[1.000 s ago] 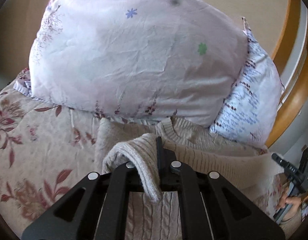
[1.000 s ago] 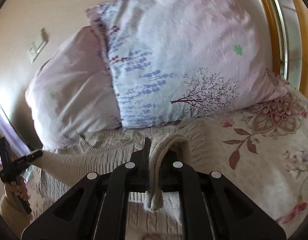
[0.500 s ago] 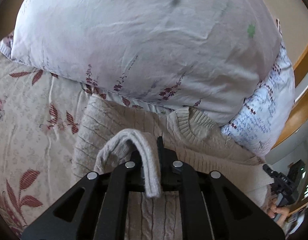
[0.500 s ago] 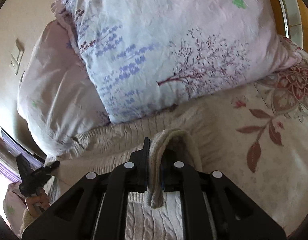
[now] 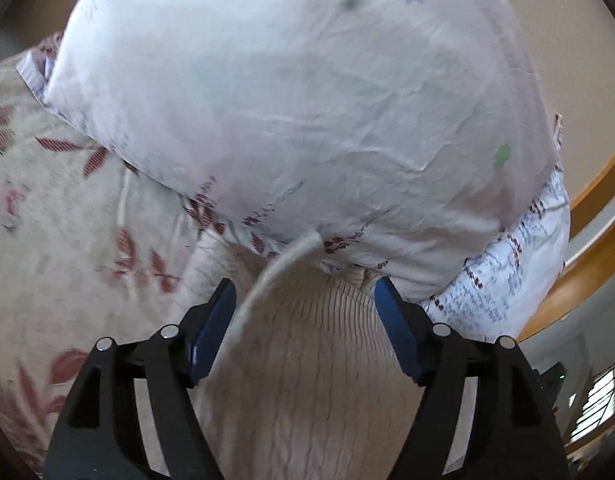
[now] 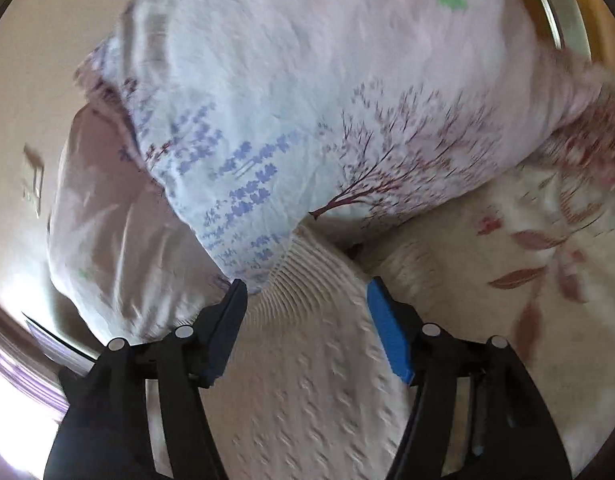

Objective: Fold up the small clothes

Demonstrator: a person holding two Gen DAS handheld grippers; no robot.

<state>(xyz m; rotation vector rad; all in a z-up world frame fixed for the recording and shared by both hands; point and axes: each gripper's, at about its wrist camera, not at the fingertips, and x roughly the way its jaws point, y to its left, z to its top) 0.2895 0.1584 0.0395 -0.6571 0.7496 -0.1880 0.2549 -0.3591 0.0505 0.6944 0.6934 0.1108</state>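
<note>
A beige cable-knit sweater (image 5: 307,380) lies on the floral bedsheet, its ribbed edge up against the pillows. My left gripper (image 5: 305,300) is open, its blue-padded jaws spread over the sweater's ribbed edge, holding nothing. The sweater also shows in the right wrist view (image 6: 307,380). My right gripper (image 6: 305,300) is open above the ribbed band there, also empty. Both views are blurred by motion.
A pale pink pillow (image 5: 299,100) and a blue-and-pink printed pillow (image 6: 327,120) stand just beyond the sweater. The floral bedsheet (image 5: 67,240) spreads to the left, and also shows in the right wrist view (image 6: 527,260). A wooden bed frame (image 5: 587,248) curves at the right.
Both grippers were shut on folds of the sweater; both have now opened and let the fabric drop flat near the pillows.
</note>
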